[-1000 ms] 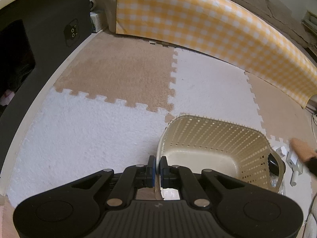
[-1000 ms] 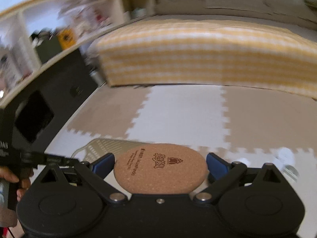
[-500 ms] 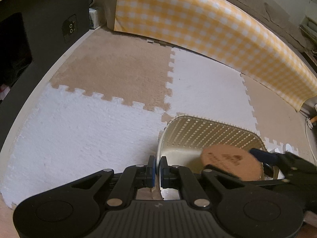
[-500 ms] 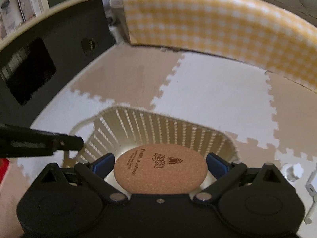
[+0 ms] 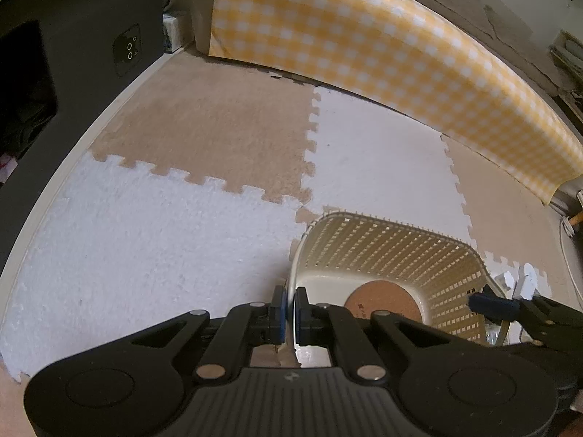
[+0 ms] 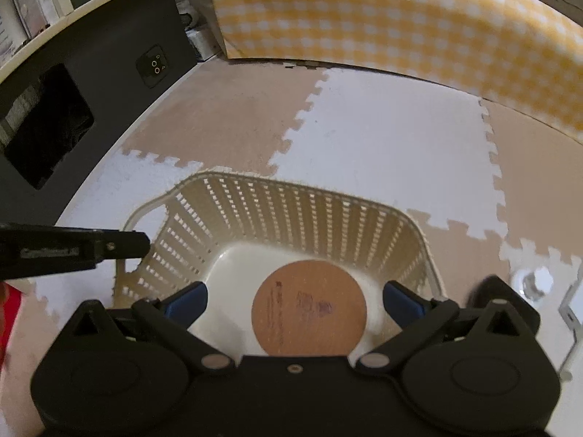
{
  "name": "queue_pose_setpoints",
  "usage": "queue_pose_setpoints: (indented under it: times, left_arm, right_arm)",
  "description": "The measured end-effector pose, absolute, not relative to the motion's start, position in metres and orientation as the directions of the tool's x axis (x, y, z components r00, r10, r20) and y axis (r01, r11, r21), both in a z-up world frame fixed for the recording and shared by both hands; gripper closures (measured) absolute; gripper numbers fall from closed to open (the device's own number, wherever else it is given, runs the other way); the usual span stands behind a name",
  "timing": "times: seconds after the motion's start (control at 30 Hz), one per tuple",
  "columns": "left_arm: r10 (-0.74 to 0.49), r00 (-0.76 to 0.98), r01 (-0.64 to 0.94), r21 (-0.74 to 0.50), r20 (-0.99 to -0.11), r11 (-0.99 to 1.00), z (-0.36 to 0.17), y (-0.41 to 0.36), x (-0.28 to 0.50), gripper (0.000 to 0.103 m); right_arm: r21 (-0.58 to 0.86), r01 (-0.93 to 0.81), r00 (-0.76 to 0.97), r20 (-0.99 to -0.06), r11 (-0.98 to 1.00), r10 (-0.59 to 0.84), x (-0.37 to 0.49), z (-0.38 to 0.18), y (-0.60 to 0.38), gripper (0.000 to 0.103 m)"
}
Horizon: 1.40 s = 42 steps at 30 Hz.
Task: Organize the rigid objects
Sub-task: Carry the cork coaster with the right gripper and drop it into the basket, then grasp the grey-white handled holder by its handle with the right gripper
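The floor was covered by interlocking foam mats [image 5: 175, 240] in white and tan, fuzzy on top and toothed along their joins. Along the far edge of the mats a yellow-and-white checked cloth [image 5: 382, 58] was hung in a smooth glossy sheet. The left edge was bounded by a dark cabinet [image 5: 83, 43] with a small socket plate on its face.

On the mats near the middle, a cream plastic basket [image 6: 291, 215] was seen, its walls slotted in a lattice and its bottom plain and smooth. A round cork coaster [image 6: 309, 307], flat and faintly printed, was found lying on the basket's bottom, free of both tools.

The left gripper [image 5: 289, 313] was seen pinched narrowly on the basket's near-left rim, which ran up between its blue pads. The right gripper [image 6: 294, 300] was held over the basket with its jaws spread wide and nothing between them, the coaster showing below the gap. Small white items [image 5: 524, 280] lay on the mats just beyond the basket's right side, too blurred to be identified.
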<state>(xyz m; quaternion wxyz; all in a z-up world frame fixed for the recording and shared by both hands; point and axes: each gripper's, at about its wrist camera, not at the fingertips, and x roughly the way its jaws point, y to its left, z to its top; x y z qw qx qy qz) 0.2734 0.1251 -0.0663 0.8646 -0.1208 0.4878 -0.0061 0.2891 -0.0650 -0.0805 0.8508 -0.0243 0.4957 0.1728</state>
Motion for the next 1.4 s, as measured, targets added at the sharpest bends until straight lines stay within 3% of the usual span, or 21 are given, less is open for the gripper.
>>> queue_pose_setpoints:
  times: [0.5, 0.87, 1.4]
  left_arm:
    - [-0.104, 0.522, -0.102, -0.183, -0.846, 0.978, -0.067, 0.121, 0.273, 0.099]
    - [-0.089, 0.522, -0.096, -0.161, -0.849, 0.982, -0.066, 0.118, 0.273, 0.099]
    - [-0.060, 0.525, -0.084, -0.122, -0.849, 0.989, -0.067, 0.112, 0.273, 0.099]
  right_arm:
    - [0.113, -0.290, 0.494, -0.833, 0.950, 0.250, 0.252, -0.028, -0.094, 0.000]
    - [0.064, -0.160, 0.599, -0.787, 0.985, 0.148, 0.230, -0.004, -0.164, 0.000]
    - [0.015, 0.177, 0.630, -0.770, 0.984, -0.102, 0.248, -0.063, -0.296, 0.000]
